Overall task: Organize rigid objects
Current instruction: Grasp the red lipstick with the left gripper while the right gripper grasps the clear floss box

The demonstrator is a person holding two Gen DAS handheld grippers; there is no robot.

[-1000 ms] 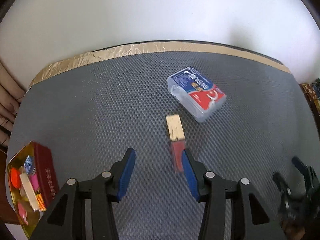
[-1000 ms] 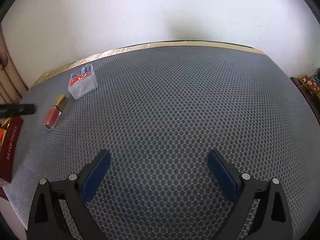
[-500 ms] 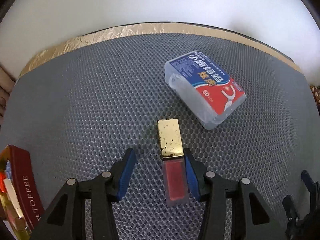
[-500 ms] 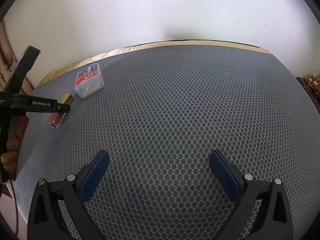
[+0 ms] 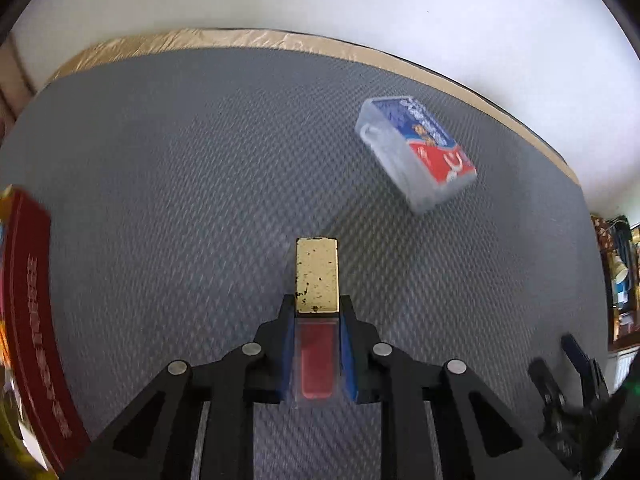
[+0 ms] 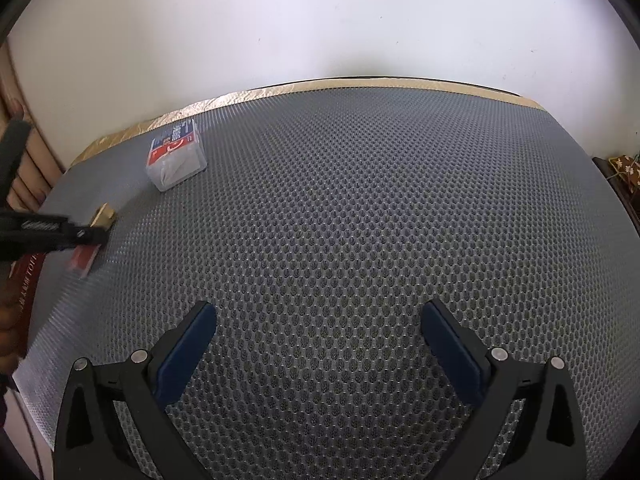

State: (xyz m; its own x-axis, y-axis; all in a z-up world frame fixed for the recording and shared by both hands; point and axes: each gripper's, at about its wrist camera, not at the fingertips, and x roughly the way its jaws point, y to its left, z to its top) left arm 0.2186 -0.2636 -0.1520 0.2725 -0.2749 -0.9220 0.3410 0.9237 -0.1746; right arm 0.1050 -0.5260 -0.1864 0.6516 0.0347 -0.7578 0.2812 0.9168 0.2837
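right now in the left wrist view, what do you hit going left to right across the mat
red toffee tin → lip gloss tube with gold cap, clamped in the left gripper → clear floss pick box → right gripper at the far right edge, blurred
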